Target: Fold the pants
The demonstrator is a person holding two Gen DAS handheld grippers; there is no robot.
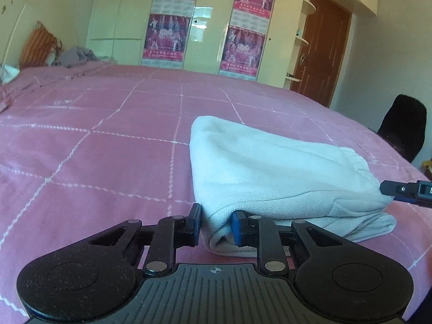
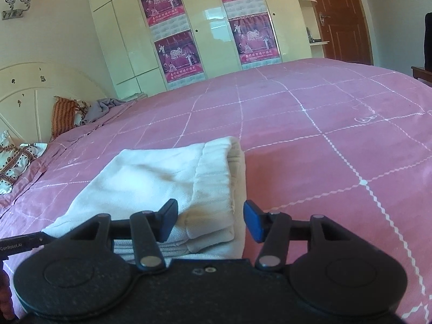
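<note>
Pants [image 1: 272, 178], white and already folded into a thick bundle, are lying on the pink bedspread [image 1: 108, 162] near its front edge, with the elastic waistband end toward the right.

At the left, the left gripper [image 1: 217, 226] is pinching the bundle's near left corner: its jaws are standing narrow with a roll of cloth squeezed between the pads. Only part of the thickness seems to be caught, so a lift from here risks peeling the top layers away while the lower ones are staying on the bed, and the fold would be opening up.

Further right, the right gripper [image 2: 210, 221] is straddling the waistband corner at a medium opening. Its left pad is sitting on or against the cloth, while the right pad is hanging clear over the bedspread, so nothing is gripped there. If the left side is raised before this one closes, the bundle will probably be swinging or sliding sideways. Closing too low, the right pad could also be catching the bedspread along with the pants.
</note>
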